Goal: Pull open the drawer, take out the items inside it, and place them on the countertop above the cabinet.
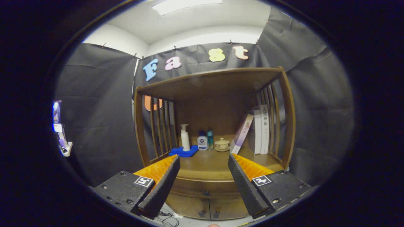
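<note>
Nothing done yet: drawer [205, 188] shut, my tool [204, 164] spread wide and empty, desk [205, 162] awaiting the items.

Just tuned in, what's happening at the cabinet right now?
The hand-held gripper hangs open in front of the wooden cabinet, gripping nothing. The drawer is shut, its knob between the fingers and beyond them. On the countertop stand a pump bottle on a blue cloth, two small bottles, a lidded pot and books.
</note>
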`<state>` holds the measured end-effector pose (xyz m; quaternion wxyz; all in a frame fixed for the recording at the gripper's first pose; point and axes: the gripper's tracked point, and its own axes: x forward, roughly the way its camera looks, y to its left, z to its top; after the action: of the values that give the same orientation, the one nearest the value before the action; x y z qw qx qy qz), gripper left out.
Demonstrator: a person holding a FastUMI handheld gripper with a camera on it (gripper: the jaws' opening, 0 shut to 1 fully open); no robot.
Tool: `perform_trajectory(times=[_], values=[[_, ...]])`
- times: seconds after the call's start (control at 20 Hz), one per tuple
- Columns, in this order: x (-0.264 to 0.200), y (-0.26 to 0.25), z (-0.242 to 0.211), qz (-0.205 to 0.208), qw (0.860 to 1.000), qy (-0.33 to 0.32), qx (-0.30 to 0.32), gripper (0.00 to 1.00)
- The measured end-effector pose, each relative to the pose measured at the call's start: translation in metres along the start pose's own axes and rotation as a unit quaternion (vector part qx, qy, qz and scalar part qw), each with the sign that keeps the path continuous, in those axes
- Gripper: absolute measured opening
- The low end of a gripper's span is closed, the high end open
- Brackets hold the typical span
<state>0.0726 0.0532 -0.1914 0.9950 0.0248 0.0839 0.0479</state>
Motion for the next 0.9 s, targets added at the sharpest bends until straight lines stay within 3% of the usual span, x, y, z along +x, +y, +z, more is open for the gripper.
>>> perform_trajectory(times=[0.5, 0.7, 0.9], values=[[0.086, -0.011, -0.134, -0.034, 0.995, 0.091, 0.013, 0.92], [0.109, -0.018, -0.166, -0.05, 0.992, 0.116, 0.029, 0.84], [0.124, -0.024, -0.185, -0.069, 0.99, 0.125, 0.007, 0.76]])
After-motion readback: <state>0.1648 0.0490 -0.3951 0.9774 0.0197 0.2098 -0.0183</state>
